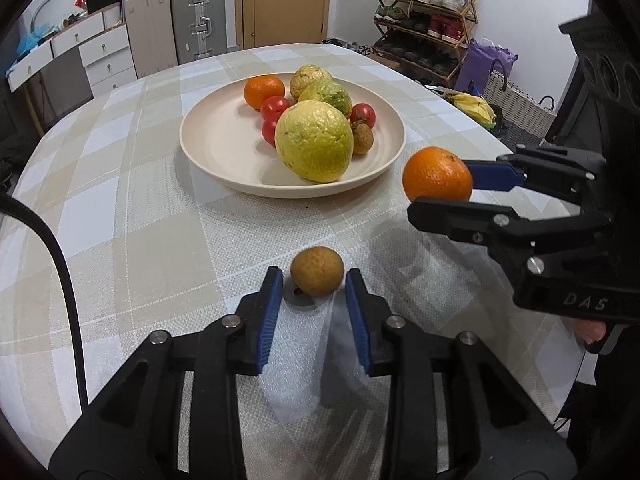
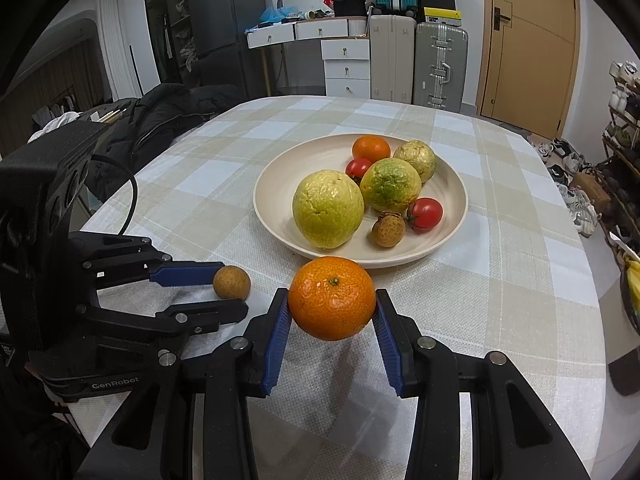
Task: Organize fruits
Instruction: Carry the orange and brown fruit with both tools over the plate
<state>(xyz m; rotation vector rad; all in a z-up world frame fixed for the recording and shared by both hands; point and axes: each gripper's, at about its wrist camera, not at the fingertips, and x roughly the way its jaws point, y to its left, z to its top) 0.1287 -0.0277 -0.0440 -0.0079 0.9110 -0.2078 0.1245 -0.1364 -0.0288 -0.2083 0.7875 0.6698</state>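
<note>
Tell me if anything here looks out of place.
One small brown fruit sits on the tablecloth, outside the plate where the other fruit is gathered. The mandarin is also off the plate, clamped in the right hand-held gripper. Nothing looks spilled or damaged.

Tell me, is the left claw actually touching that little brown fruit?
Apart. The left wrist view shows slim gaps between the left gripper pads and the longan.

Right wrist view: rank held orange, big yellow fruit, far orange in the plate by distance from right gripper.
1. Held orange, between the right gripper pads.
2. Big yellow fruit, plate's near left side.
3. Far orange, at the plate's back.
</note>
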